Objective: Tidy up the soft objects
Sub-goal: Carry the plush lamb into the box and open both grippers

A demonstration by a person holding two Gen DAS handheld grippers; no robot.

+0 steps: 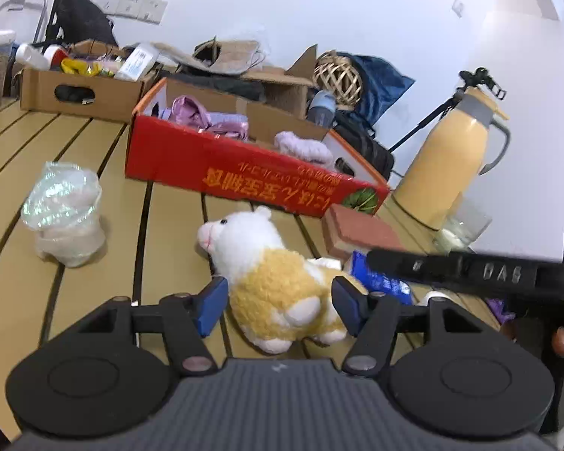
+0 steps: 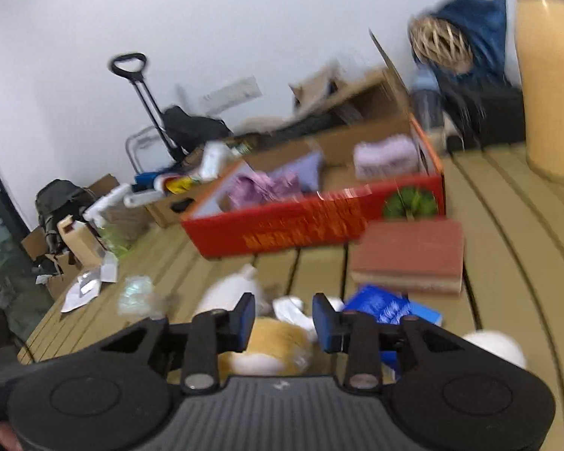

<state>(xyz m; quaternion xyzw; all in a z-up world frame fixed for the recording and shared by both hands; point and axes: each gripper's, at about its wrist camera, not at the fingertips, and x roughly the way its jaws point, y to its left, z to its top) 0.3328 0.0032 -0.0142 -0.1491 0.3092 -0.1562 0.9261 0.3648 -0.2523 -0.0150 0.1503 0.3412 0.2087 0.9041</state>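
A slatted wooden counter (image 1: 105,195) carries a plush alpaca (image 1: 270,282) lying near its front edge, before the red box (image 1: 244,173). Left tongs (image 1: 280,306) are spread around its body; right tongs (image 2: 284,323) are also spread, empty. Closing on fluff alone risks it slipping out

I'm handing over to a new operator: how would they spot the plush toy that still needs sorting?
Find the red cardboard box with yellow lettering on the slatted wooden table. Just in front of it, between the open jaws of the left gripper, lies the plush alpaca. It is the only furry toy there: white head, yellow woolly body, unlike the clear plastic bag or the red brick-like block beside it.
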